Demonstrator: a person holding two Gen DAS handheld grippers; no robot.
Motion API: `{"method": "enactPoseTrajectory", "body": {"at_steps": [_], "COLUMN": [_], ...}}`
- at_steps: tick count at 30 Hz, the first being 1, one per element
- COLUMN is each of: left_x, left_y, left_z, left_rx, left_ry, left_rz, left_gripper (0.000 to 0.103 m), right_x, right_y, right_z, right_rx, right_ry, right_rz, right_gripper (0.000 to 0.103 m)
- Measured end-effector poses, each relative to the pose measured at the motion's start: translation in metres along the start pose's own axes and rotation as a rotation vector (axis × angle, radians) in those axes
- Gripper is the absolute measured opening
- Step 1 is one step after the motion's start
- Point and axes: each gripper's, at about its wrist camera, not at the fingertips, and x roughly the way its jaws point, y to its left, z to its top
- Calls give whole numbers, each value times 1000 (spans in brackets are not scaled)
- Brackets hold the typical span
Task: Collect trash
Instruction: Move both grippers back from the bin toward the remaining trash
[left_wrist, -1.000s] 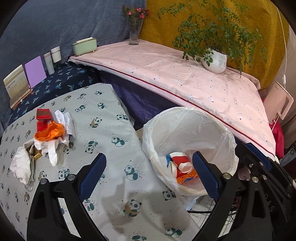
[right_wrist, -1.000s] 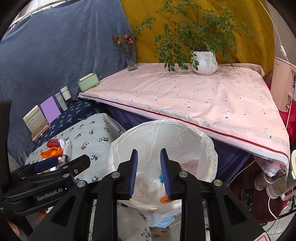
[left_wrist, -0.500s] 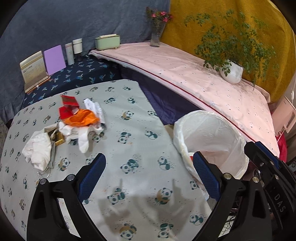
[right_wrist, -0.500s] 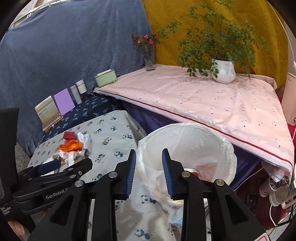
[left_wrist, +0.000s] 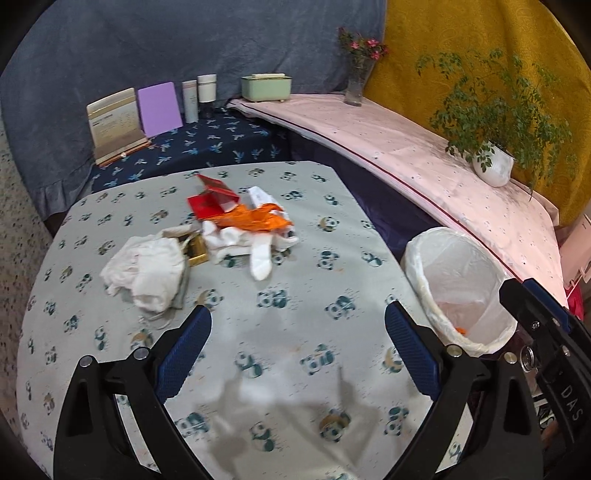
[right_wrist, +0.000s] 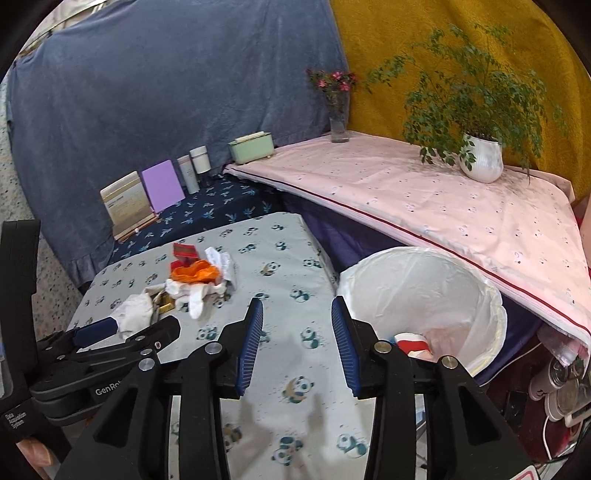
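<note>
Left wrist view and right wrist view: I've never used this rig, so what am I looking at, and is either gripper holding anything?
Each picture comes from a camera on a hand-held two-finger gripper. The left gripper is wide open and empty. The right gripper is empty too, its jaws opening. Both point at the panda-print tablecloth. On it lies a trash pile: crumpled white tissues, an orange plastic wrapper and a red carton. Beside the table stands the white-lined trash bin, already holding some trash.
</note>
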Motion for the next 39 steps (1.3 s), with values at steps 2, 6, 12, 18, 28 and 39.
{"method": "enactPoseTrajectory", "body": {"at_steps": [2,6,12,18,28,39], "left_x": [-11,-24,-35,-38,-25,7], "left_y": [13,34,65,94,121,149], "left_z": [-6,-14,-24,-31,-29,-19], "left_rx": [-12,-29,-86,-144,-207,-266], "left_ry": [-7,-9,-6,-4,19,60], "left_rz": [13,51,76,99,116,139], "left_gripper": [91,91,91,91,91,91], "right_x": [-6,-15,-23,-20,-1,48], "right_y": [10,34,67,89,104,122], "right_z": [-3,-11,-17,-18,-13,2], "right_rx": [-11,-58,-127,-167,-183,-194], "right_ry": [1,3,9,17,37,75], "right_rz": [13,29,62,88,105,142], "right_gripper": [39,40,42,43,45,45]}}
